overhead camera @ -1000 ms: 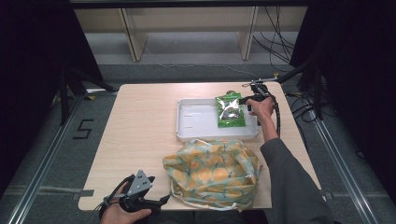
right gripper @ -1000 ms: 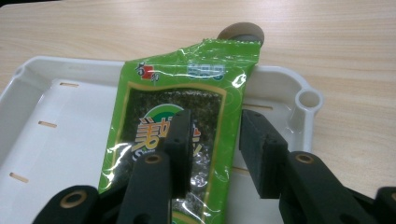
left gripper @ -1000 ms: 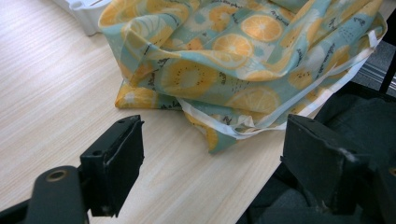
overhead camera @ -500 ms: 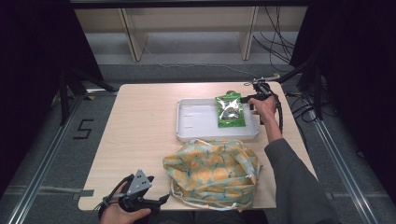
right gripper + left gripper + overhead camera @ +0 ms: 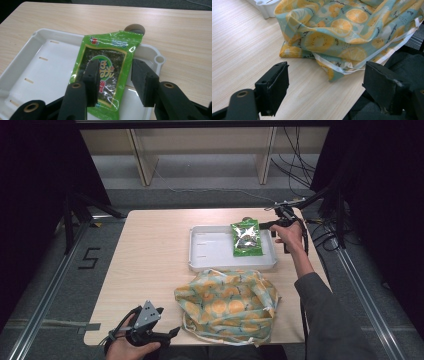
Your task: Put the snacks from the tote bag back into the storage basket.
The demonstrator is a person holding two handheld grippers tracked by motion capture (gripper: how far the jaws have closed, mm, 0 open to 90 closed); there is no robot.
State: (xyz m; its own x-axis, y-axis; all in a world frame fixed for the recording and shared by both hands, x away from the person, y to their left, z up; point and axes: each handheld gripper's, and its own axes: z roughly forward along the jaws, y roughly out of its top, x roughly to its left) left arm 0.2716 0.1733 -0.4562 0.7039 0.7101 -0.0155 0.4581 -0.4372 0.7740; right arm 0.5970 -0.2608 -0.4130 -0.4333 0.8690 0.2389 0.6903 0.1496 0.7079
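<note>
A pale wood-grain table (image 5: 150, 250) carries a white tray (image 5: 210, 252) under the right gripper (image 5: 274, 224) and a bunched orange-print cloth bag (image 5: 227, 305) — just ahead of the left gripper (image 5: 172, 334), touching the tray's near edge.

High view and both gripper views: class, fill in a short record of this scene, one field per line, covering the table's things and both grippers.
Table: light wood
Tray: white tray, far right part of the table
Packet: green snack packet lying in the tray's right end
Bag: orange-print cloth bag at the near edge
Left gripper: left gripper open, low near the bag, touching nothing
Right gripper: right gripper open, jaws over the packet
</note>
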